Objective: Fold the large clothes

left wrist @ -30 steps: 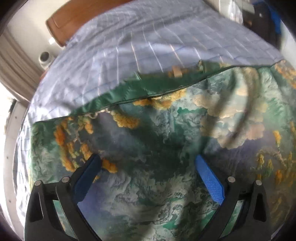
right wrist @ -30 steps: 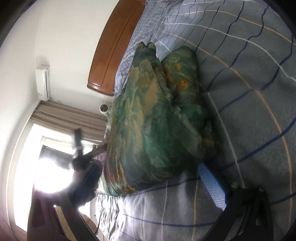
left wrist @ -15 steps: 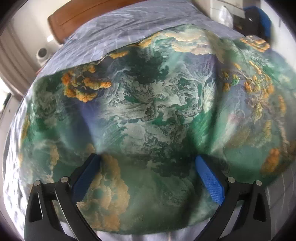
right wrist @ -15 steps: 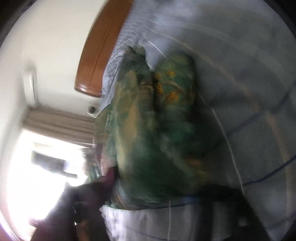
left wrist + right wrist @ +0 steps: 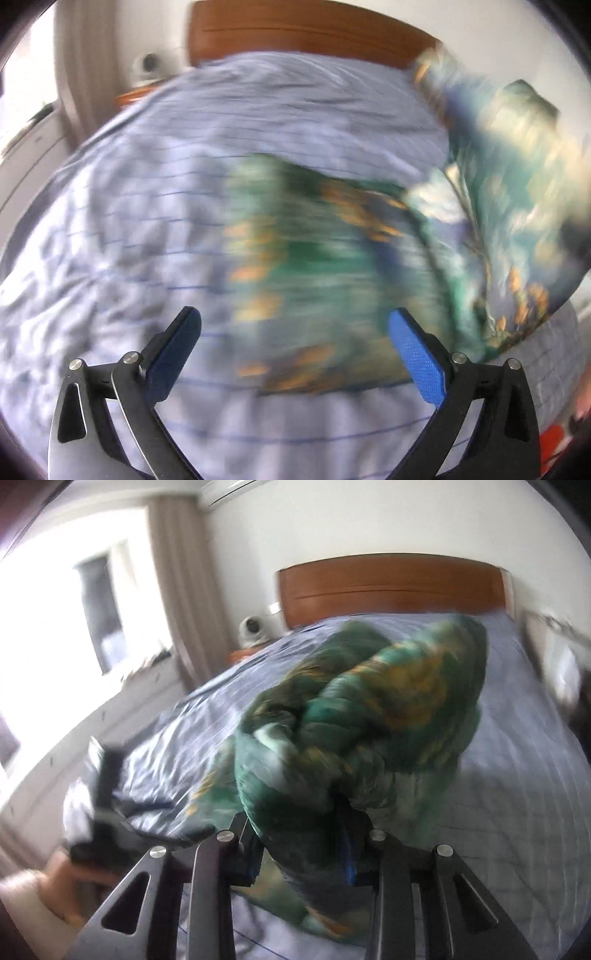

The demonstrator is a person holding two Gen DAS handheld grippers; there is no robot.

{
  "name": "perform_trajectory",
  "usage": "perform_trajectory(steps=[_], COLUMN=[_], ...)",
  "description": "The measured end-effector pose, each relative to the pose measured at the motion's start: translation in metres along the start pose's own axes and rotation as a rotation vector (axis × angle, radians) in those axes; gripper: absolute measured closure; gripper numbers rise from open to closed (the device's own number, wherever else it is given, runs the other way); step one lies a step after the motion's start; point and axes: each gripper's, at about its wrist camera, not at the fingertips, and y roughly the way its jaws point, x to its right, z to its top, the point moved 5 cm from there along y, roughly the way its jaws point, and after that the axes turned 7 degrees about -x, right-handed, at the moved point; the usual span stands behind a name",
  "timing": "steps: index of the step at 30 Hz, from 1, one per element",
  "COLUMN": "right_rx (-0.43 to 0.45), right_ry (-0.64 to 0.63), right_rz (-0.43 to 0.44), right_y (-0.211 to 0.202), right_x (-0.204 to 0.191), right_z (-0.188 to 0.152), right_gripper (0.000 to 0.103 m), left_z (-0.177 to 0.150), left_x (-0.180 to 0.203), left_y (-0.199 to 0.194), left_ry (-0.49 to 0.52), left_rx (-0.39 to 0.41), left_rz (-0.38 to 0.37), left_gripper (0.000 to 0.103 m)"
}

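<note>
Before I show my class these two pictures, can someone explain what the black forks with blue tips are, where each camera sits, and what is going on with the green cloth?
There is no robot. A person holds a two-finger gripper in each hand, and a wide-angle camera on each looks forward along its fingers.

In the left view, the left gripper has its blue-padded fingers spread wide, holding nothing. Ahead lies the pale blue striped bedsheet and a brown wooden headboard.

In the right view, the right gripper is shut on the green and gold patterned garment, bunched and partly lifted off the bed. Both pictures are motion-blurred.
</note>
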Motion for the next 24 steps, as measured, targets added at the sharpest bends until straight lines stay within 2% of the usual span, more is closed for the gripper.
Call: perform_trajectory(steps=[2,5,7,10,14,19,20,21,22,24], right_rx=[-0.046,-0.125,-0.2,-0.185,-0.144,-0.125,-0.121,-0.115,-0.111,-0.099], right_ry=[-0.074,-0.287,-0.375,-0.473,-0.493,-0.543,-0.549,-0.552,-0.55,-0.538], right_rz=[-0.008,-0.089,-0.106,-0.172,-0.193,-0.209,-0.213,-0.215,-0.214,-0.209], right_y=[0.036,0.098,0.138,0.156,0.153,0.15,0.15,0.151,0.152,0.153], right_x=[-0.044,-0.108,-0.131,-0.143,-0.138,-0.148,-0.15,-0.154,-0.155,-0.154], right_z=[-0.006,-0.04,-0.07,-0.095,-0.098,-0.104,-0.104,-0.104,-0.104,-0.105], right_gripper=[0.07,0.07,0.07,0.07,0.07,0.07,0.069,0.069,0.068,0.063], left_z=[-0.01,-0.021,-0.018,-0.003,0.037,0.078,0.081,0.084,0.085,0.085], left_x=[-0.042,-0.088,-0.101,-0.087,-0.032,0.02,0.028,0.035,0.037,0.034], left_y=[-0.006,-0.004,-0.003,-0.002,0.007,0.047,0.05,0.056,0.062,0.068], left_ry=[-0.059,-0.145,-0.172,-0.146,-0.04,-0.021,-0.01,0.005,0.008,-0.008], left_rx=[-0.004,-0.038,-0.045,-0.035,-0.056,-0.138,-0.147,-0.162,-0.176,-0.174], left_rz=[0.013,0.006,-0.051,-0.175,-0.381,-0.414,-0.426,-0.413,-0.361,-0.356], left_gripper=[0.001,0.002,0.002,0.002,0.002,0.005,0.023,0.056,0.066,0.081])
